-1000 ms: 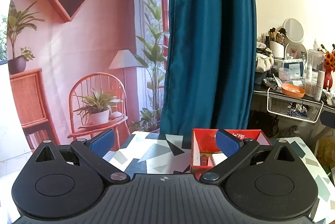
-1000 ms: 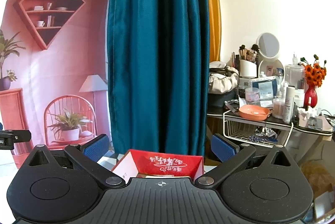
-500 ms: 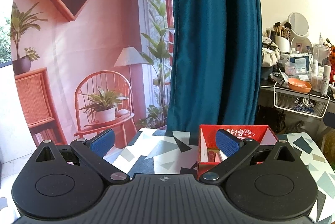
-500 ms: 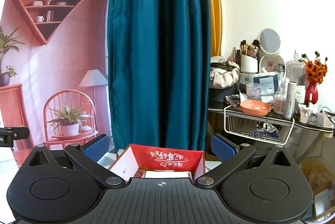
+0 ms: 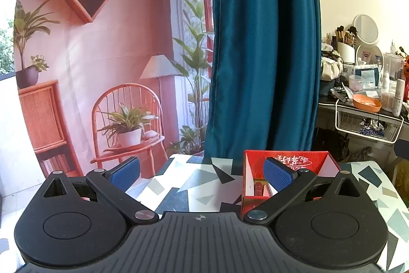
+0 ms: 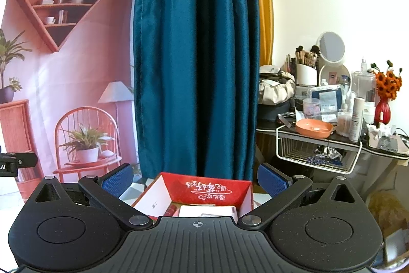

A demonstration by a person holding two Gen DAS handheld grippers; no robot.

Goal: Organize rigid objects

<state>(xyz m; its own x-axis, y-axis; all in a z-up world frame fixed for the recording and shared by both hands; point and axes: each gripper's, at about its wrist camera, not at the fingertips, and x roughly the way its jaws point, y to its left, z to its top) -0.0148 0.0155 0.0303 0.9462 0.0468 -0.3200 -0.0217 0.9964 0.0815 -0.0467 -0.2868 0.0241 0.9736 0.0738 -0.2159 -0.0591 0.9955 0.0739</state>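
A red open box (image 5: 299, 163) with white lettering stands on the patterned table (image 5: 191, 186). A dark red tube (image 5: 258, 189) lies inside it. In the right wrist view the box (image 6: 212, 190) sits straight ahead and holds a white flat item (image 6: 207, 210) and a red tube (image 6: 171, 209). My left gripper (image 5: 202, 172) is open and empty; its right finger overlaps the box. My right gripper (image 6: 195, 177) is open and empty, with the box between its fingers, farther away.
A teal curtain (image 5: 260, 48) hangs behind the table. A pink printed backdrop (image 5: 102, 43) fills the left. A cluttered vanity shelf with an orange bowl (image 6: 314, 127), a wire basket (image 6: 317, 155) and a vase of orange flowers (image 6: 384, 94) stands at the right.
Both views have tilted downward and drawn back a little: more of the table and the box's inside shows. Both grippers stay open.
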